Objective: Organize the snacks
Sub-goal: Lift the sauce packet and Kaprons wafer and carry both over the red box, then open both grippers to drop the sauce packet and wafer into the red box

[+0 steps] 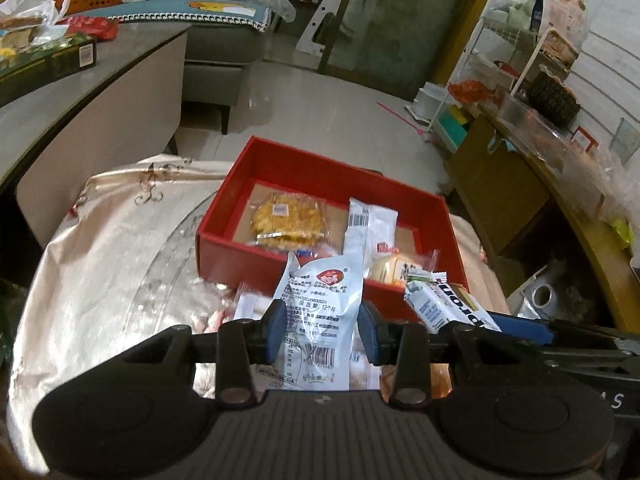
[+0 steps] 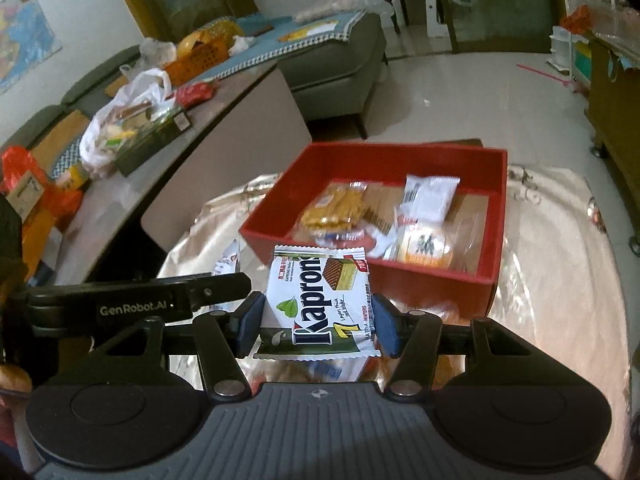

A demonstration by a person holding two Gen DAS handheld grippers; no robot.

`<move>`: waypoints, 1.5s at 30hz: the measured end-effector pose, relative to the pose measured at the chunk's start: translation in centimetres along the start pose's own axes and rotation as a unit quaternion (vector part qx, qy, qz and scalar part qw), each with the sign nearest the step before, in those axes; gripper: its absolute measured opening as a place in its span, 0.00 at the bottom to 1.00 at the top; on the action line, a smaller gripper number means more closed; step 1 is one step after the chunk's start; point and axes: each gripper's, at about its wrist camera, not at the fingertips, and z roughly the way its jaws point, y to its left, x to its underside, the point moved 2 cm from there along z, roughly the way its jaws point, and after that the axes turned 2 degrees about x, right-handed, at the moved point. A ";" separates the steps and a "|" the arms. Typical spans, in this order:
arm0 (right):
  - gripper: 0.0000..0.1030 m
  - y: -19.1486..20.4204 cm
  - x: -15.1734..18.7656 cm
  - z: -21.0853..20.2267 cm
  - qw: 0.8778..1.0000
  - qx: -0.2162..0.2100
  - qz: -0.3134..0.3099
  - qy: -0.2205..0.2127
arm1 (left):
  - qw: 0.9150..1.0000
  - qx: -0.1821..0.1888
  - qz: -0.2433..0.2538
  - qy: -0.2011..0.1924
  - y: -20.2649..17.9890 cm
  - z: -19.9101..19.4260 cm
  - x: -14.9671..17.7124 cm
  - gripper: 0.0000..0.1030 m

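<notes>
Left gripper (image 1: 322, 330): blue pads clamped on a pale blue-white snack pouch (image 1: 320, 312), barcode side facing the camera, red round logo near its top. The pouch stands upright between the pads, its crimped top edge at 12 o'clock overlapping the near wall of the red box (image 1: 224, 220).

Right gripper (image 2: 316, 326): blue pads pressed on both side edges of a white wafer packet (image 2: 320, 300), printed face to the camera, held above the cloth. From the left wrist camera the same packet shows at 3 o'clock of the pouch, just beside it.

Red box: open-topped, sits on a shiny cream tablecloth (image 1: 104, 240) at 12 o'clock of both grippers. Inside it:
- a clear-wrapped yellow cracker pack (image 1: 286, 220), toward the left end;
- a white packet with a barcode (image 1: 368, 224), leaning near the middle;
- a small pale cake in clear wrap (image 1: 388, 268), against the near wall.

More wrapped snacks lie on the cloth under the grippers; blurred, kinds not readable.

Surroundings: grey low table (image 1: 60, 108) at 10 o'clock carrying a dark green box (image 1: 48, 64) and a white plastic bag (image 1: 28, 4). Grey sofa (image 1: 224, 44) at 11 o'clock. Wooden cabinet (image 1: 504, 192) at 2 o'clock.
</notes>
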 end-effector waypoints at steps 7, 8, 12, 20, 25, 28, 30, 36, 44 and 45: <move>0.63 -1.0 -1.8 0.7 1.000 0.008 0.006 -0.012 | 1.000 -0.005 0.007 -0.007 -0.9 1.7 -1.5 0.32; 0.63 -1.1 -2.0 0.8 1.000 0.008 0.006 -0.012 | 1.000 -0.006 0.010 -0.008 -1.0 2.1 -1.7 0.32; 0.63 -1.4 -2.7 1.4 1.000 0.010 0.005 -0.012 | 1.000 -0.007 0.016 -0.011 -1.5 3.0 -2.3 0.32; 0.63 -2.4 -3.6 2.4 1.000 0.019 0.009 -0.011 | 1.000 -0.008 0.015 -0.016 -1.9 4.4 -3.5 0.32; 0.63 -2.9 -4.2 2.9 1.000 0.023 0.014 -0.012 | 1.000 -0.012 0.015 -0.017 -2.0 5.4 -4.0 0.32; 0.63 -3.1 -4.6 3.4 0.999 0.027 0.016 -0.012 | 1.000 -0.014 0.019 -0.020 -2.2 5.8 -4.4 0.32; 0.63 -3.3 -4.8 3.7 0.999 0.028 0.018 -0.011 | 0.999 -0.016 0.020 -0.022 -2.2 6.0 -4.7 0.32; 0.63 -3.9 -5.7 5.0 0.999 0.036 0.024 -0.010 | 0.999 -0.019 0.010 -0.026 -1.6 7.5 -6.0 0.32; 0.63 -5.0 -6.4 7.5 0.998 0.047 0.030 0.003 | 0.999 -0.031 0.006 -0.019 -1.3 10.2 -6.8 0.32; 0.63 -5.0 -6.4 7.8 0.998 0.049 0.030 0.005 | 0.999 -0.033 0.006 -0.016 -1.2 10.5 -6.8 0.32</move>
